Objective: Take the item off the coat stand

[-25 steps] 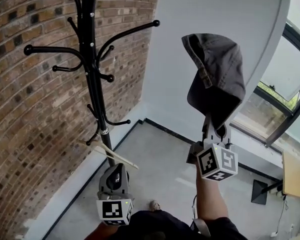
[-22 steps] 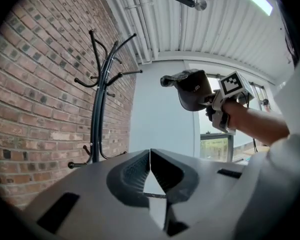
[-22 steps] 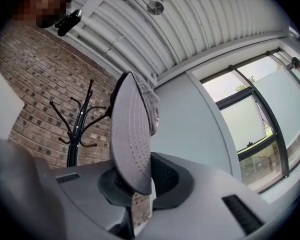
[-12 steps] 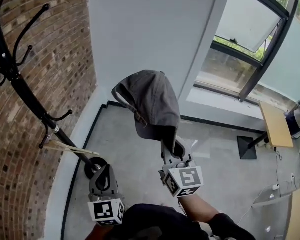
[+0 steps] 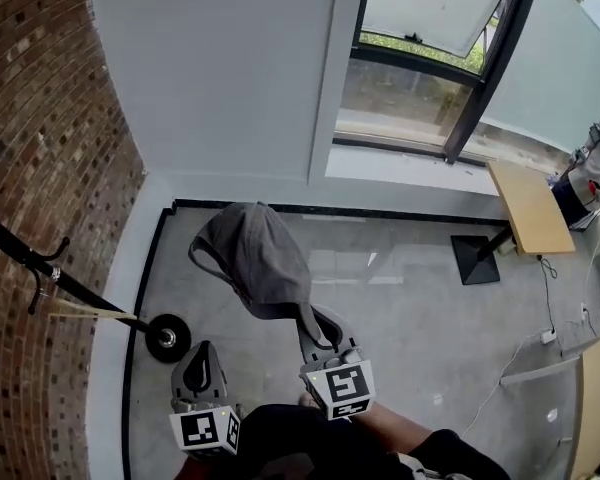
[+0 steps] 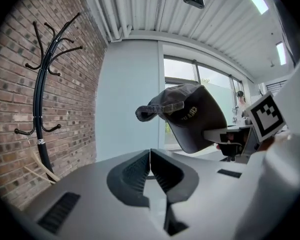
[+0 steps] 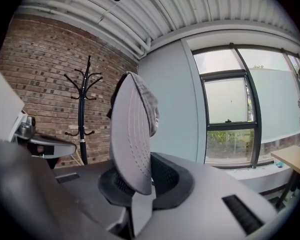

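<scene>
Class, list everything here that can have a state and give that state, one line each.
cap: off the stand, held by its brim.
right gripper: shut on the cap's brim.
left gripper: shut, nothing between its jaws.
coat stand: upright by the brick wall, hooks bare.

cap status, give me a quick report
Right gripper shut on cap, by the brim. Left gripper shut, empty. Cap off the coat stand, apart from it. Nothing in the way.

Left gripper [image 5: 202, 348] and right gripper [image 5: 316, 320] — grey shells, black-and-white square markings.
</scene>
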A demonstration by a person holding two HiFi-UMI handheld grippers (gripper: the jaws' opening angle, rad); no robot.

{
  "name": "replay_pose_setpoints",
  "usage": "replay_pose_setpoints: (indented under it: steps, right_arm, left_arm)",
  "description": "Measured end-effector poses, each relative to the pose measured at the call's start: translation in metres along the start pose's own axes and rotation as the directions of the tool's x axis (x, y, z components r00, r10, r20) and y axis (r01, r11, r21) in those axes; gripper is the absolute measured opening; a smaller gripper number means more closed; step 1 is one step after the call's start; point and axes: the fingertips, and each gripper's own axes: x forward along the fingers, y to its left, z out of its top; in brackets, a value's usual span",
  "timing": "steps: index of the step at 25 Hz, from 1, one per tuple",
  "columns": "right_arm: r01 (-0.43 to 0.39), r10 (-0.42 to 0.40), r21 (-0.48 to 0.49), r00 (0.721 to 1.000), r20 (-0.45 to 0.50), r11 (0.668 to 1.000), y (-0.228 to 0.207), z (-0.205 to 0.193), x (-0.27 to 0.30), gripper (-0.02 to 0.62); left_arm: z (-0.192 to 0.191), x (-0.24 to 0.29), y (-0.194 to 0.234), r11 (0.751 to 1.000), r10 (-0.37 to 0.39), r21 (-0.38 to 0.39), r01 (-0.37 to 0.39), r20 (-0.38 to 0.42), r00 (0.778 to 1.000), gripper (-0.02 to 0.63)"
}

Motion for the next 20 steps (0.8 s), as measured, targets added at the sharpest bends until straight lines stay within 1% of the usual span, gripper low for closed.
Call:
replay_pose_setpoints:
  steps: [3,6,10,13,16,20]
  right_arm:
    - [-0.025,0.025,0.005,0.999,-0.037,1.000,-0.026,-0.022,-0.020,0.043]
    - [-0.056,0.056,0.011,0.997,-0.060,0.998,-0.042,-0.041,-0.034,0.043]
    - [-0.092,0.092,0.000,0.993,-0.074,0.996,-0.053,-0.062,-0.055,0.043]
    - [-0.103,0.104,0.016,0.990,-0.094,0.995,-0.062,-0.077,-0.071,0.043]
    - [-0.104,0.106,0.022,0.988,-0.116,0.994,-0.074,-0.088,-0.084,0.043]
    - [-0.101,0.101,0.006,0.986,-0.130,0.995,-0.086,-0.095,-0.097,0.041]
  left_arm:
    - [-0.015,0.000,-0.029,0.999,0.036,-0.002,-0.036,-0.037,0.999,0.034]
    - [-0.029,0.000,-0.054,0.998,0.058,-0.004,-0.059,-0.060,0.997,0.034]
    - [-0.050,-0.004,-0.087,0.998,0.060,0.000,-0.060,-0.088,0.994,0.034]
    - [-0.062,-0.008,-0.109,0.998,0.060,0.001,-0.060,-0.103,0.993,0.034]
    - [-0.068,-0.008,-0.126,0.998,0.064,-0.001,-0.064,-0.103,0.993,0.034]
    - [-0.069,-0.007,-0.142,0.998,0.057,0.005,-0.057,-0.100,0.993,0.034]
